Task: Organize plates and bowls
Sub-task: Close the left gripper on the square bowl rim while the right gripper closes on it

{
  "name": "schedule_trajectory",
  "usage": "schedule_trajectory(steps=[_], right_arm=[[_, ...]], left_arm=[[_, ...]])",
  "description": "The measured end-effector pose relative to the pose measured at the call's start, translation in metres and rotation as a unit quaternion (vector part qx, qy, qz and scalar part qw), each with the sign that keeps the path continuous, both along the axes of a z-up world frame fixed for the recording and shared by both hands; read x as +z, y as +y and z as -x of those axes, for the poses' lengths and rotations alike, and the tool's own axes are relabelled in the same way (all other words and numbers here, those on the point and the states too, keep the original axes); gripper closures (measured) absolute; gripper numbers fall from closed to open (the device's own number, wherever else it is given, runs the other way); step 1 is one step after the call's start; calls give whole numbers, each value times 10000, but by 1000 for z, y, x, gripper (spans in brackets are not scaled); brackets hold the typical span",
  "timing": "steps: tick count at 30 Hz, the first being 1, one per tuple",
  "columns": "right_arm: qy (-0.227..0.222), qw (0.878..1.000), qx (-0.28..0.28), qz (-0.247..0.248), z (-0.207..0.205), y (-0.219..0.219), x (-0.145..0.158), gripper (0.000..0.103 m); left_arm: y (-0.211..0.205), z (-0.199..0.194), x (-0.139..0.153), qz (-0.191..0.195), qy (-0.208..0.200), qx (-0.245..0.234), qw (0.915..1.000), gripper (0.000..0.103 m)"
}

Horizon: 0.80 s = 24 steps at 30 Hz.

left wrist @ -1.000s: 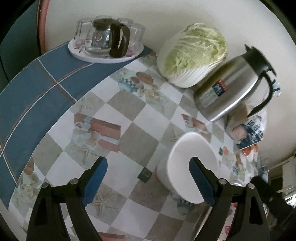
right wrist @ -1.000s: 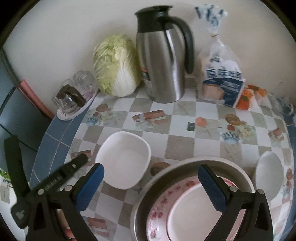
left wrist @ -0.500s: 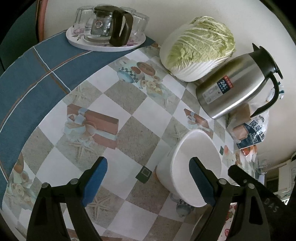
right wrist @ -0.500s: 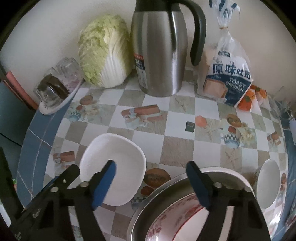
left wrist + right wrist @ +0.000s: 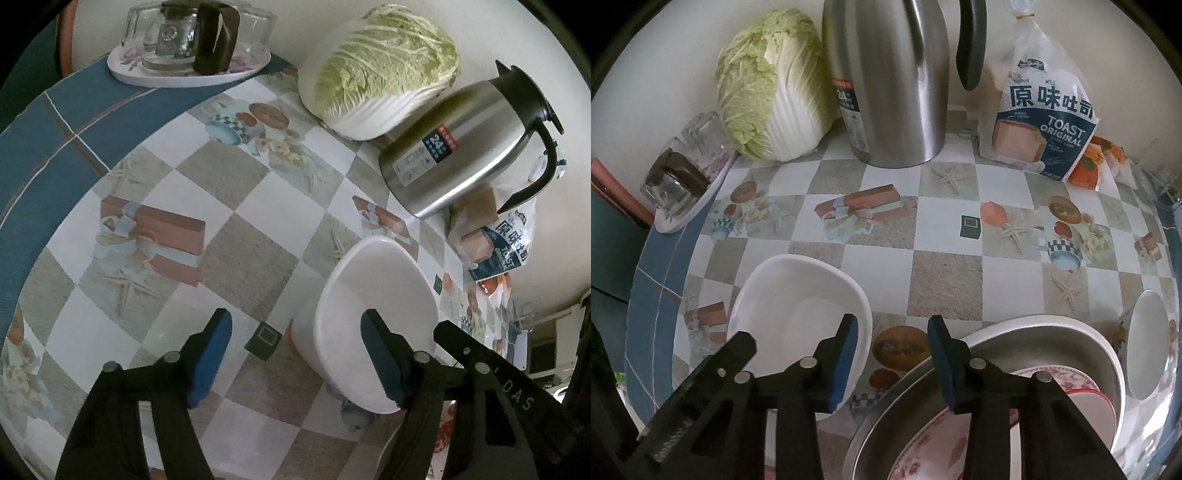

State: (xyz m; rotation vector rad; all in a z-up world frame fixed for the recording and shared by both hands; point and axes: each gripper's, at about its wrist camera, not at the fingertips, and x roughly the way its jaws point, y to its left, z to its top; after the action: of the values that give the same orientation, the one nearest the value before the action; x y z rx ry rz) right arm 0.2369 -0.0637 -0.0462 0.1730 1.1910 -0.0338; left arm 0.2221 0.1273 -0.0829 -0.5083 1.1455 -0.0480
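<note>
A white square bowl (image 5: 376, 317) (image 5: 798, 317) sits on the checkered tablecloth. My left gripper (image 5: 295, 354) is open, its right finger inside the bowl and its left finger outside, straddling the near rim. My right gripper (image 5: 892, 354) is partly open and empty, its left finger over the bowl's right rim, its right finger over a metal basin (image 5: 1052, 339). The basin holds a floral plate (image 5: 934, 443) and a white dish (image 5: 1086, 406). A small white plate (image 5: 1148, 343) lies at the right.
At the back stand a napa cabbage (image 5: 768, 85), a steel thermos jug (image 5: 890, 81), a toast bag (image 5: 1041, 122) and a tray of glasses with a glass pot (image 5: 192, 48). A small dark tag (image 5: 970, 226) lies on the cloth.
Both grippers moved forward and down toward the white bowl. Both jaws narrowed, the right one more. The left gripper's right finger now sits inside the bowl.
</note>
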Motion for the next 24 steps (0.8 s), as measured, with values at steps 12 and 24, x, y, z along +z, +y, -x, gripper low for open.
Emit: schedule_trajectory(steps=[12,24], right_arm=[[128,9997,200,25,-4,10,-13,69],[249,9992,316,24,-9,17,-25,86]], left_arm=[[-1,-3,-13,135,212,58,9997,44],[-6,-4,-17,394,155,-2,9991,80]])
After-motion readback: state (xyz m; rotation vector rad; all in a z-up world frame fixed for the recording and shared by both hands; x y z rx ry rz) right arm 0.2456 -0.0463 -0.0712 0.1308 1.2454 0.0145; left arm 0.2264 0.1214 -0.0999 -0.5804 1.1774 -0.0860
